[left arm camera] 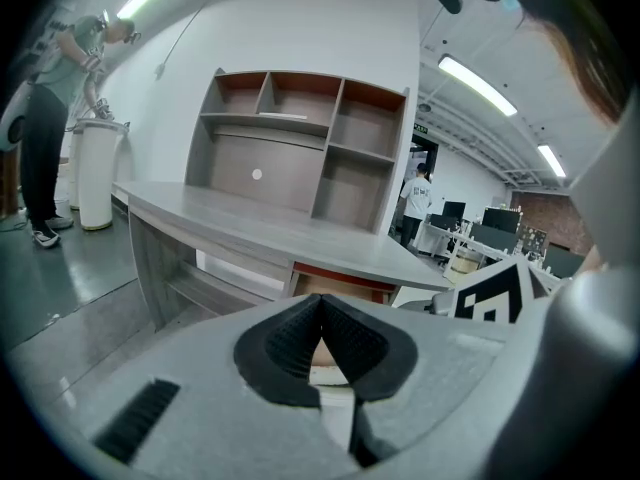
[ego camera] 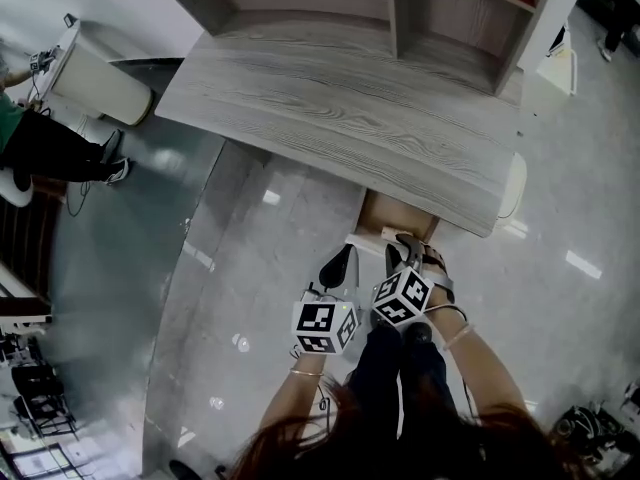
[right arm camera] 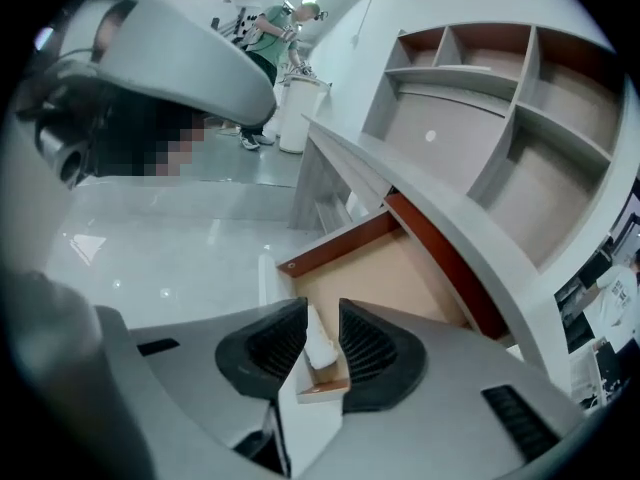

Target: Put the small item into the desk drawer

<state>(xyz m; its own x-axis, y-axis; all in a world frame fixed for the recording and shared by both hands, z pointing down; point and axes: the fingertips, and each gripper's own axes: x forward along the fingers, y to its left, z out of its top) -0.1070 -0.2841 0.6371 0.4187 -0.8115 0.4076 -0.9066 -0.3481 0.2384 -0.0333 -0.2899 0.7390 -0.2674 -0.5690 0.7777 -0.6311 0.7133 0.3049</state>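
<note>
On my feeds the left gripper (left arm camera: 320, 303) has its fingers fully together, the dark pads meeting at the tips with nothing between them. It points across at the bench (left arm camera: 250, 228) and the shelf unit (left arm camera: 300, 138) standing on it. From the head view it sits just beside the right gripper (ego camera: 408, 253), both in front of the bench's near edge.

The right gripper (right arm camera: 322, 313) tilts down over the open drawer (right arm camera: 400, 268), and its fingers stand partly apart. Through the gap I can see the small item (right arm camera: 320, 346), a white piece lying in the drawer's near corner, against the front wall. It looks to be resting on the drawer floor below the pads, not pinched by them, so I read this gripper as holding nothing. The item is small here, and I cannot make out what it is.

In the head view the drawer (ego camera: 385, 213) juts out from under the bench (ego camera: 350, 118). Another person (left arm camera: 45, 118) stands far off by a white cabinet (left arm camera: 95, 173)
</note>
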